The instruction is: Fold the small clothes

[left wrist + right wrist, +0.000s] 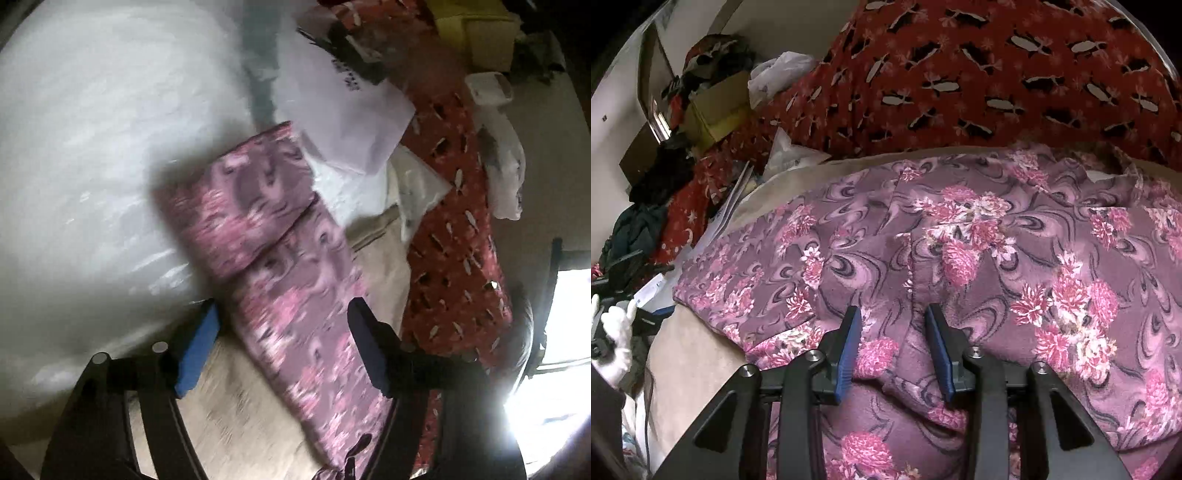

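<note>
Blue-padded fingers (pixel 849 354) of the right gripper (pixel 892 347) stand a little apart, low over the mauve garment printed with pink flowers (pixel 960 258); a ridge of its soft cloth rises between them, but I cannot tell whether the pads press on it. The garment is my landmark. It lies across a beige cushion-like surface (pixel 690 354), partly folded, with one panel doubled back onto the rest, which looks like the reason the hands are spaced along it: one holding an end down, the other free to take the next edge. Behind the garment spreads a big red cloth patterned with dark and pale shapes (pixel 960 74), and to its left, in the left wrist view, a broad white sheet (pixel 92 147) offers the only open room for sweeping a fold across. Beyond the garment's far end lies a white printed paper (pixel 343 110), touching or just overlapping that folded edge, so a push that way would likely disturb it. Smaller clutter, including a yellowish cardboard box (pixel 716 110), sits well beyond. The left gripper (pixel 280 347) hangs above the garment's near strip, fingers spread wide, pinching nothing.
</note>
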